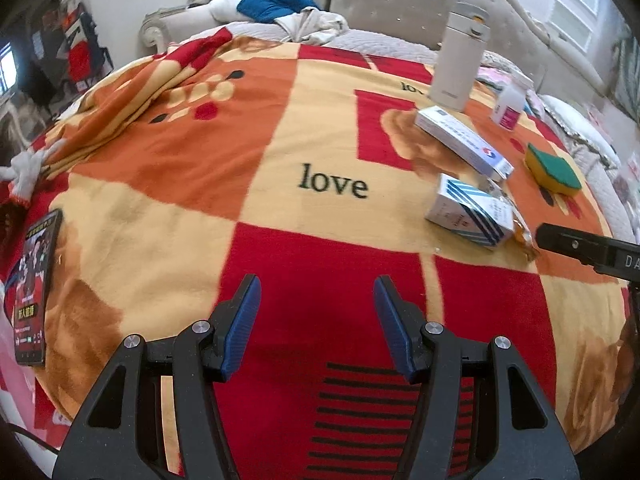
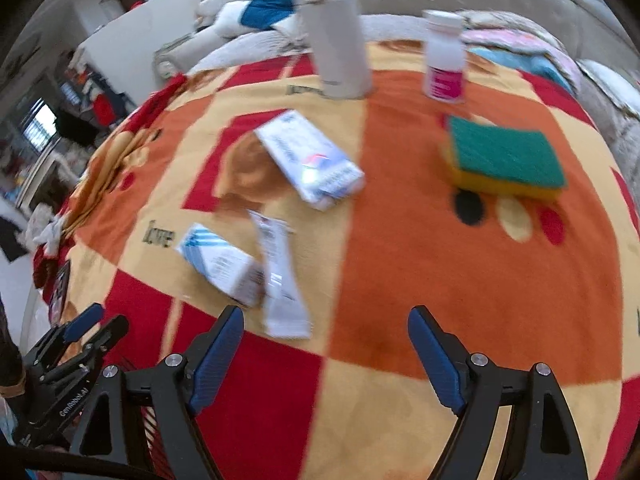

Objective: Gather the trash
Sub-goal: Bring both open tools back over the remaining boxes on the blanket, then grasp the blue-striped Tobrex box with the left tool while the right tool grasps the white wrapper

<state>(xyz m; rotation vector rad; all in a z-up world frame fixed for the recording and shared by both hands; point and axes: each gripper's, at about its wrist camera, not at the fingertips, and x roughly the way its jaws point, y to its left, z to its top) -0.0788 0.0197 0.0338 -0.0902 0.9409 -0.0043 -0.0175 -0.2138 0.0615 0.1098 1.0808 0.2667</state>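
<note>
Both grippers, left gripper and right gripper, hover released and empty over the bed. The approach is in hand; next likely calls for reaching the flat wrapper ahead.

Bed blanket: 2 boxes, flask, sponge, bottle.

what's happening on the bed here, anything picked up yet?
Nothing yet. A person holds a gripper in each hand over the patterned blanket. The left gripper and right gripper are both open and empty. Ahead lie two small cardboard boxes, a flat white sachet, a sponge, a pill bottle and a white flask, all untouched.
</note>
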